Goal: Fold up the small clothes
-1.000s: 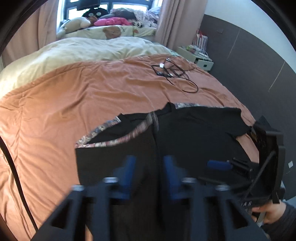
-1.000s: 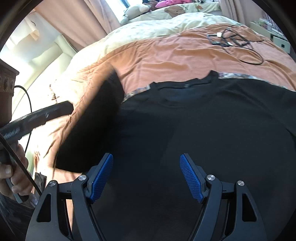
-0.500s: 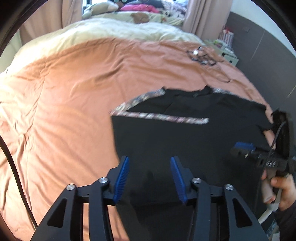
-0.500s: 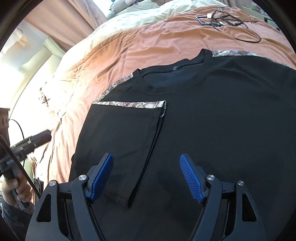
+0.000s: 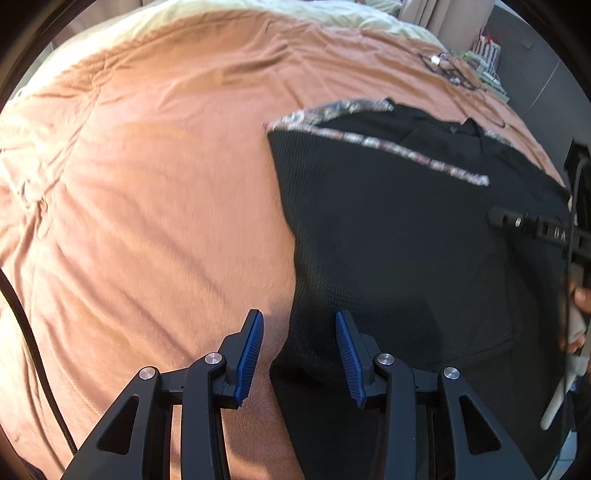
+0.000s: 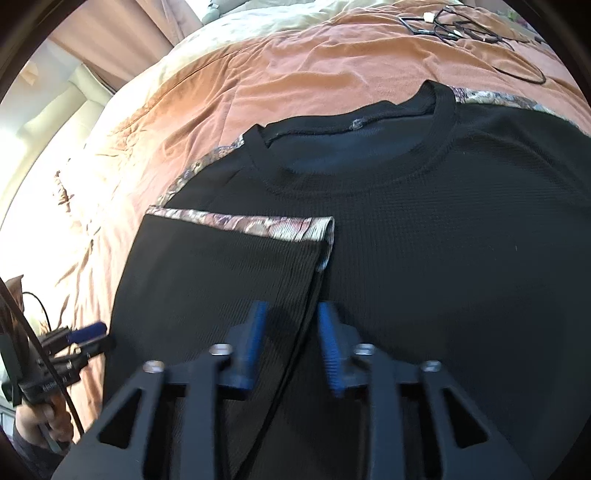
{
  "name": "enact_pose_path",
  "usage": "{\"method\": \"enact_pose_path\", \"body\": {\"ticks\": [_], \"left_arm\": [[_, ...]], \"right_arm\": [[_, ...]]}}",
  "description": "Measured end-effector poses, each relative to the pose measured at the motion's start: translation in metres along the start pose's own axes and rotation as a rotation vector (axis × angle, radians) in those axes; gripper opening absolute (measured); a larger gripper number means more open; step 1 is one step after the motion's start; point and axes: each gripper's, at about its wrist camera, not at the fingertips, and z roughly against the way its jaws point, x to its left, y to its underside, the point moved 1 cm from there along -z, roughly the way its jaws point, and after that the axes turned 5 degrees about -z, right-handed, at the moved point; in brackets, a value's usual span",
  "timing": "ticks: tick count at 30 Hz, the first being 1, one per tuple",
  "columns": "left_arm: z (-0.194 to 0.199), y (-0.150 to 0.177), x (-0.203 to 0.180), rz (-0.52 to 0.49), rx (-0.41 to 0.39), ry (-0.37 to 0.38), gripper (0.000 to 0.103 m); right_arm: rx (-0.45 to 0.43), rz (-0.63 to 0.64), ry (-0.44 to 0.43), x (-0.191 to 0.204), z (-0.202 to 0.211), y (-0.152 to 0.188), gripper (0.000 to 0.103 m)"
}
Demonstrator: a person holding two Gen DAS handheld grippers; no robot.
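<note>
Both claws lower over one shirt

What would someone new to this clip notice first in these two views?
A black shirt lies spread on the orange bedspread, its round neckline facing away from the cameras. One side is folded in over the body, its patterned trim lying as a pale band across the dark cloth. A tangle of black cables sits on the bedspread beyond the shirt.
</note>
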Motion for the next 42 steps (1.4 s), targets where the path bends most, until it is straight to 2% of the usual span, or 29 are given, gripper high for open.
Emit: {"method": "enact_pose_path", "body": {"ticks": [1, 4, 7, 9, 12, 15, 17, 18, 19, 20, 25, 32, 34, 42], "left_arm": [[-0.003, 0.003, 0.001, 0.001, 0.008, -0.005, 0.043], [-0.003, 0.006, 0.005, 0.021, 0.001, 0.011, 0.043], [0.001, 0.008, 0.010, 0.044, -0.004, 0.027, 0.042], [0.001, 0.011, 0.011, 0.041, 0.003, 0.007, 0.040], [0.003, 0.016, 0.016, 0.058, 0.007, -0.025, 0.040], [0.007, 0.018, 0.023, 0.110, 0.007, -0.019, 0.040], [0.015, 0.020, 0.021, 0.120, -0.002, -0.025, 0.040], [0.023, 0.022, 0.018, 0.115, -0.009, -0.031, 0.040], [0.029, 0.022, 0.016, 0.112, -0.015, -0.036, 0.040], [0.035, 0.023, 0.013, 0.111, -0.021, -0.039, 0.040], [0.074, 0.028, -0.003, 0.130, -0.061, -0.026, 0.042], [0.129, 0.041, -0.041, 0.132, -0.135, -0.031, 0.070], [0.141, 0.044, -0.051, 0.137, -0.158, -0.029, 0.075], [0.185, 0.062, -0.102, 0.109, -0.193, -0.012, 0.076]], "right_arm": [[-0.002, 0.003, 0.002, 0.000, -0.002, -0.003, 0.002], [-0.020, 0.023, 0.007, 0.000, 0.000, -0.005, 0.000], [-0.080, 0.036, 0.051, -0.002, 0.011, -0.006, 0.000], [-0.090, 0.031, 0.066, -0.004, 0.014, -0.005, 0.000], [-0.025, 0.035, 0.071, -0.002, 0.006, -0.003, 0.001], [0.002, 0.049, 0.092, 0.001, 0.009, -0.001, 0.003], [0.000, 0.059, 0.104, 0.002, 0.021, 0.001, 0.013], [-0.003, 0.062, 0.100, 0.002, 0.027, 0.002, 0.035], [-0.011, 0.066, 0.087, 0.002, 0.038, 0.002, 0.061], [-0.025, 0.070, 0.084, 0.002, 0.049, 0.005, 0.067], [-0.042, 0.082, 0.082, -0.002, 0.099, 0.020, 0.068], [-0.085, 0.113, 0.111, -0.014, 0.186, 0.046, 0.068], [-0.100, 0.109, 0.112, -0.020, 0.213, 0.055, 0.068], [-0.164, 0.108, 0.132, -0.036, 0.314, 0.098, 0.068]]}}
